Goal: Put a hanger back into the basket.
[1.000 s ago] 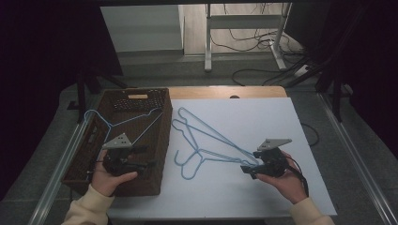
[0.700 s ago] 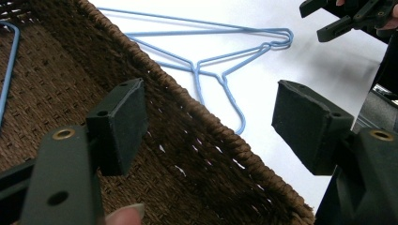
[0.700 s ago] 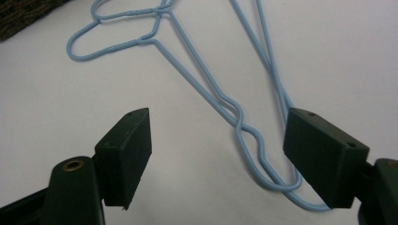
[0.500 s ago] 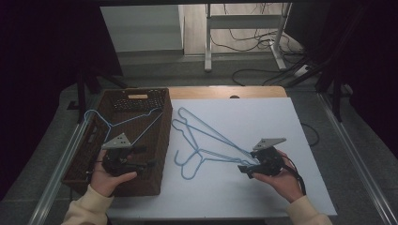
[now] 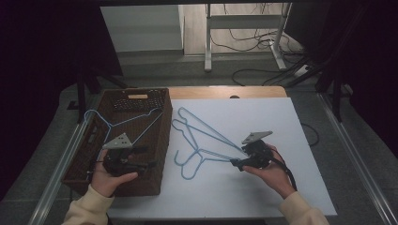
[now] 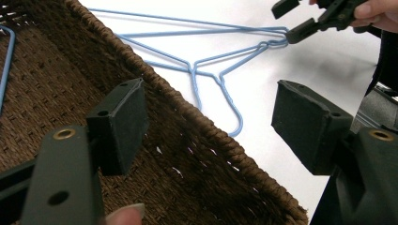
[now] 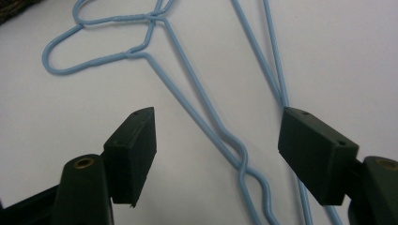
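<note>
one light-blue wire hanger (image 5: 123, 123) already lies in the brown woven basket (image 5: 162, 140) — two more blue wire hangers (image 5: 204, 140) wait on the white desk (image 5: 281, 122). your right gripper (image 5: 238, 163) has its fingers spread around their corner, just closing in, nothing gripped — your left gripper (image 5: 143, 157) hovers over the basket, fingers released.

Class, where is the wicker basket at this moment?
In the high view, the wicker basket sits on the table's left side, beside the blue hangers, holding another hanger.

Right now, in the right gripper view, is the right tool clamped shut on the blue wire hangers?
No: the right tool stands open, its pads apart on either side of the blue wire hangers lying on the white table.
</note>
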